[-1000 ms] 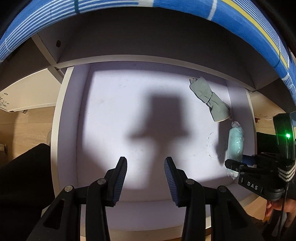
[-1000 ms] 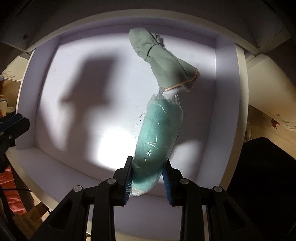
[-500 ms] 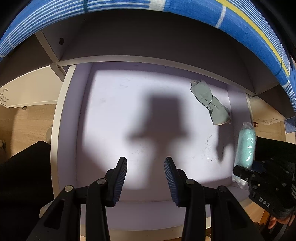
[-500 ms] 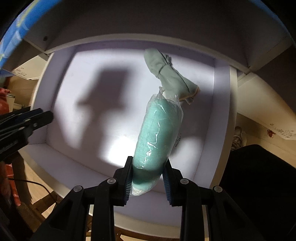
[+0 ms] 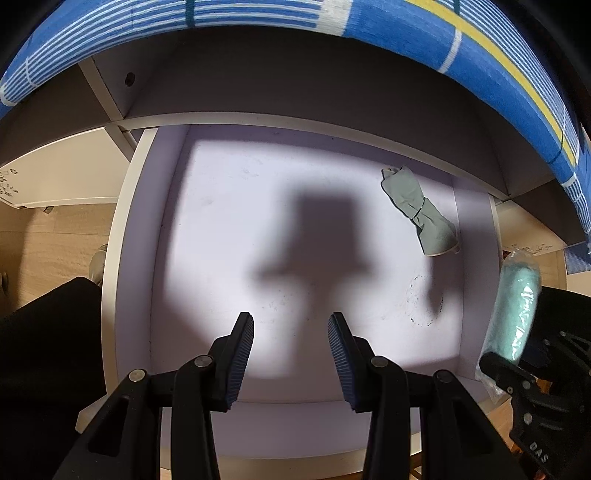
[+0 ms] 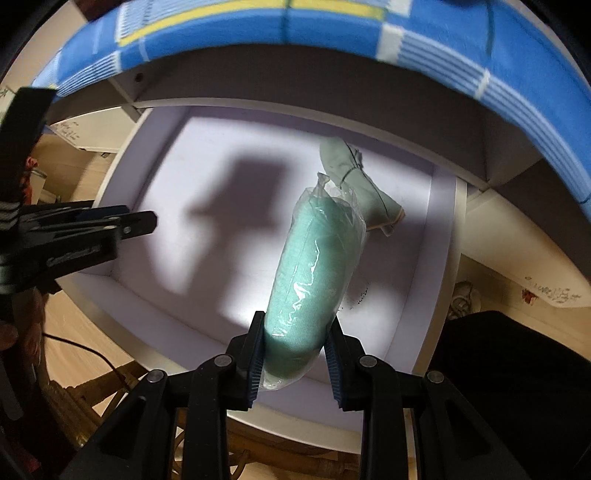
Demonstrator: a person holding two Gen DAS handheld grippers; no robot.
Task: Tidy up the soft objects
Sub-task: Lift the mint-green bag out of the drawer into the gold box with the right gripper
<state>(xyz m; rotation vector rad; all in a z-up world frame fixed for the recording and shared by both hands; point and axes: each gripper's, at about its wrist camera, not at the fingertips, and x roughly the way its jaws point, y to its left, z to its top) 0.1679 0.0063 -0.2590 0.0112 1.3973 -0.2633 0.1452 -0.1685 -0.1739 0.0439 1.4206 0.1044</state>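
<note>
The right tongs (image 6: pixel 295 350) pinch a green roll (image 6: pixel 314 273) wrapped in clear plastic. The roll sticks up from the pads at the bottom of the right view, held in the air over a white drawer (image 6: pixel 436 258). In the left view the roll (image 5: pixel 517 310) shows at the right edge, out past the drawer's side wall (image 5: pixel 476 280).

A gray glove (image 5: pixel 421 214) lies on the drawer floor, in the upper right of the left view, apart from the roll. In the right view the roll's top hides part of the glove (image 6: pixel 354 173).

The left tongs (image 5: pixel 291 354) are spread a little, with nothing between them. They hang over the drawer's front part, at the bottom middle. A blue striped cloth (image 5: pixel 258 14) runs along the top of both views.
</note>
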